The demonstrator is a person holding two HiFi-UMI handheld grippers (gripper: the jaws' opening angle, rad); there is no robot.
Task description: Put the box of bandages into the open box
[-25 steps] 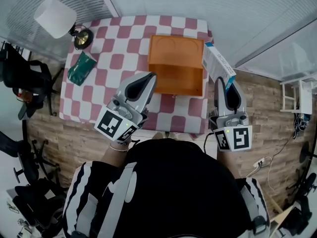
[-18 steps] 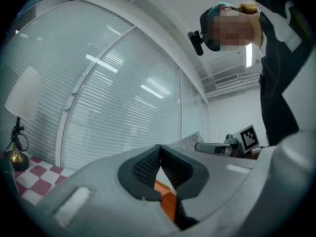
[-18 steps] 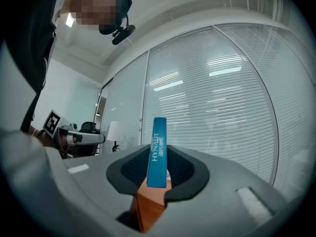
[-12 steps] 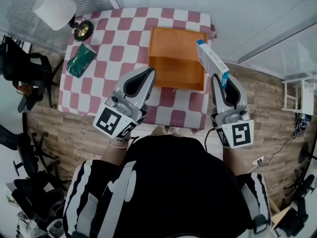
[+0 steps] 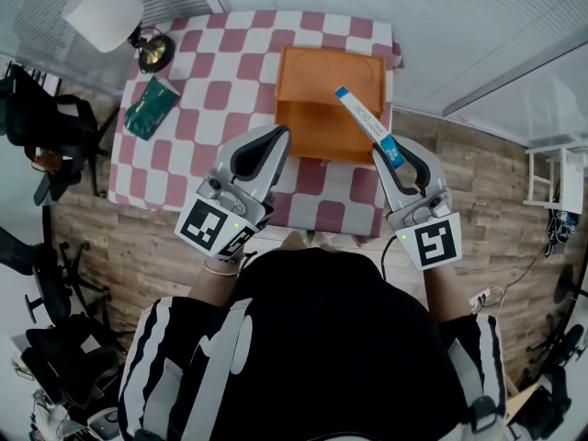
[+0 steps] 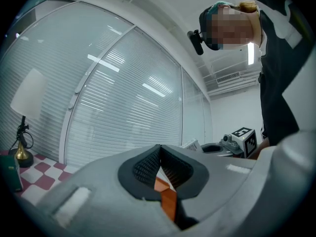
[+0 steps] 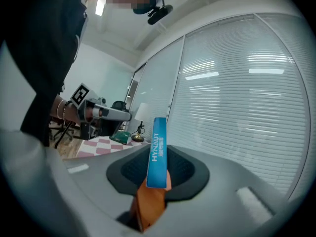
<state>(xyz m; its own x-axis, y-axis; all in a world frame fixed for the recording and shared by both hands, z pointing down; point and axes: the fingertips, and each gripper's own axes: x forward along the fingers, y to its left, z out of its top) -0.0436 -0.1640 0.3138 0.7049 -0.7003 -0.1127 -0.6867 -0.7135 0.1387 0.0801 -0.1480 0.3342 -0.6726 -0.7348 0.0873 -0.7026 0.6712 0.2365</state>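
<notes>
The orange open box (image 5: pixel 326 99) stands on the checkered table (image 5: pixel 211 81), toward its right side. My right gripper (image 5: pixel 397 154) is shut on the blue end of the white-and-blue bandage box (image 5: pixel 363 122), which slants up and left over the open box's right front part. In the right gripper view the blue edge of the bandage box (image 7: pixel 158 149) stands upright between the pads of my right gripper (image 7: pixel 159 171). My left gripper (image 5: pixel 271 141) hovers at the open box's front left corner, shut, nothing held. In the left gripper view the pads of my left gripper (image 6: pixel 160 149) meet.
A white lamp (image 5: pixel 103 12) with a brass base (image 5: pixel 153 55) stands at the table's far left corner. A green packet (image 5: pixel 150 107) lies near the left edge. Dark chairs (image 5: pixel 41 145) crowd the floor at left; a white rack (image 5: pixel 551 177) stands at right.
My right gripper swung left and tilted the bandage box from beside the open box's right wall to over its right front part. The left gripper barely moved.
</notes>
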